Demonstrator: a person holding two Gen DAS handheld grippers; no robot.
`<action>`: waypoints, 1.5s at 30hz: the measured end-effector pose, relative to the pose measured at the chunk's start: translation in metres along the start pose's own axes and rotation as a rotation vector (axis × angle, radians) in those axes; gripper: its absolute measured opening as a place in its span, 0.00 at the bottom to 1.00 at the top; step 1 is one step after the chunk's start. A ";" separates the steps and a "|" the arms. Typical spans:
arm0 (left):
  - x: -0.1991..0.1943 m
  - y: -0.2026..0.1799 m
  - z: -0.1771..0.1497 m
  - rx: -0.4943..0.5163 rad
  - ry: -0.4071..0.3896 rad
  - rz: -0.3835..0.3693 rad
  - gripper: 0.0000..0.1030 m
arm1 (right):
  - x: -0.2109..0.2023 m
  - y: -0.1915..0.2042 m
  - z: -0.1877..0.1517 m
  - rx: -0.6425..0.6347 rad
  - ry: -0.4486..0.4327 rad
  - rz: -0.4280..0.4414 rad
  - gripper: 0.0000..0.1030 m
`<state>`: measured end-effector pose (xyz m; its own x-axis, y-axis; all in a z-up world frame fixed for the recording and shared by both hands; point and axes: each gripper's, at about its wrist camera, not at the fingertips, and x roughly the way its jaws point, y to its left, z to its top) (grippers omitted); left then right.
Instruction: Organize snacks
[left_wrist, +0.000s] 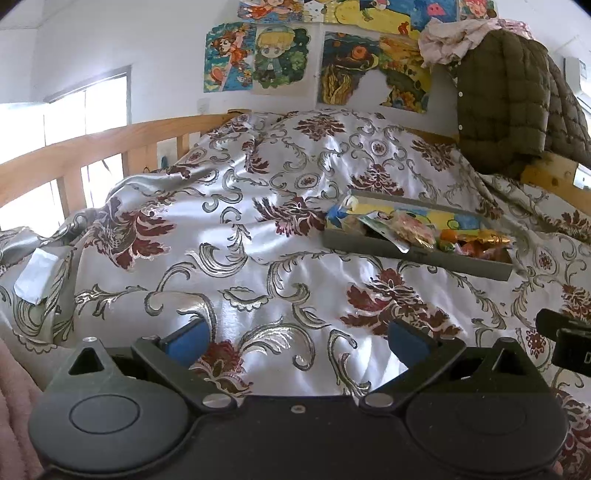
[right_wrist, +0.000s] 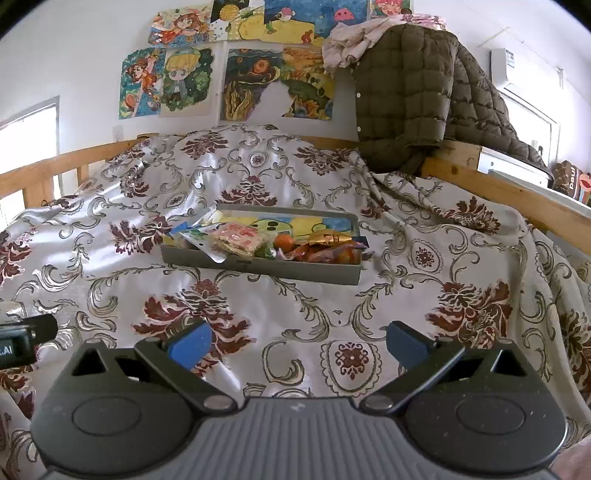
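A shallow grey tray (right_wrist: 258, 266) lies on the patterned bedspread (right_wrist: 295, 317), ahead of me. Inside it sit a pinkish cracker packet (right_wrist: 238, 238), a white pouch (right_wrist: 201, 240), orange and gold wrapped sweets (right_wrist: 325, 247) and a small orange fruit (right_wrist: 285, 242). The left wrist view shows the same tray (left_wrist: 413, 254) to the right of centre, with the snacks (left_wrist: 417, 232) piled in it. My right gripper (right_wrist: 297, 345) is open, well short of the tray, nothing between its blue pads. My left gripper (left_wrist: 299, 338) is open too, over bare bedspread, left of the tray.
Wooden bed rails run along the left (left_wrist: 92, 147) and right (right_wrist: 509, 192). A brown quilted jacket (right_wrist: 417, 92) hangs over the far right corner. Drawings (right_wrist: 177, 81) cover the wall behind. A white paper scrap (left_wrist: 35, 275) lies at the bed's left side.
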<state>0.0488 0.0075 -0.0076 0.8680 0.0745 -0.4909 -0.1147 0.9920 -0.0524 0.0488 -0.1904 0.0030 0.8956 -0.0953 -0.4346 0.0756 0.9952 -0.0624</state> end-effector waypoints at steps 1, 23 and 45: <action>0.000 0.000 0.000 0.000 0.002 0.000 0.99 | 0.000 0.000 0.000 0.000 0.000 0.000 1.00; 0.001 0.002 0.000 -0.004 0.008 0.004 0.99 | 0.000 0.001 -0.001 -0.002 0.004 0.001 1.00; 0.001 0.002 0.000 -0.004 0.008 0.004 0.99 | 0.000 0.001 -0.001 -0.003 0.005 0.001 1.00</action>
<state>0.0497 0.0095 -0.0080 0.8638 0.0777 -0.4978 -0.1200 0.9913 -0.0535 0.0483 -0.1896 0.0024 0.8934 -0.0949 -0.4392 0.0739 0.9952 -0.0647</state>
